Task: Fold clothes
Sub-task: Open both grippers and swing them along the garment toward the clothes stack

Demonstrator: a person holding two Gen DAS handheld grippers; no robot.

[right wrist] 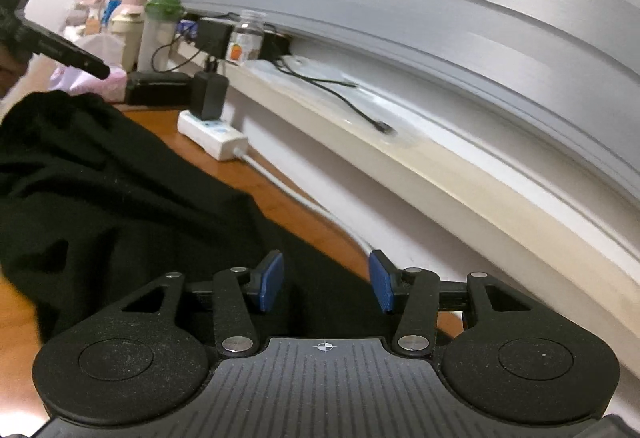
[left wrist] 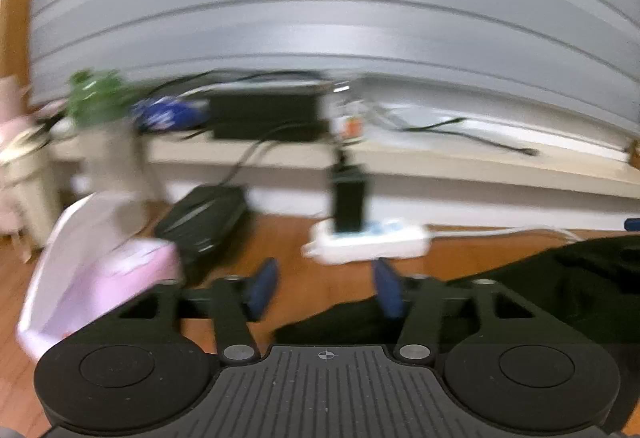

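Left tongs [left wrist: 326, 288] are released, blue pads apart w/ nothing between them, just bare table [left wrist: 320, 238] showing thru the gap. The left view is badly motion-blurred. Black garment [right wrist: 120, 190] lies on the wooden table; in the left view it sits at the right edge and runs under the right pad, not pinched. Right tongs [right wrist: 326, 286] also released, pads apart over the garment's near edge, cloth below them, not gripped.

Toward the table's far edge, by the wall: white power strip [right wrist: 212, 132] w/ a black adapter [right wrist: 210, 94] plugged in, white cord trailing along the far edge. A black box [left wrist: 204, 218] lies near it.

Containers: pink-white bin [left wrist: 92, 262] at the table's left side, contents too blurred to tell. On the ledge [right wrist: 400, 154] above the far edge: clear bottle [right wrist: 246, 38] w/ orange label, looks empty; green-lidded cup [right wrist: 160, 30], contents can't tell; more bottles and jars further left, too small to read. A loose black cable [right wrist: 340, 98] lies on the ledge.

The left tongs' arm shows at the right view's top left corner, above the garment.
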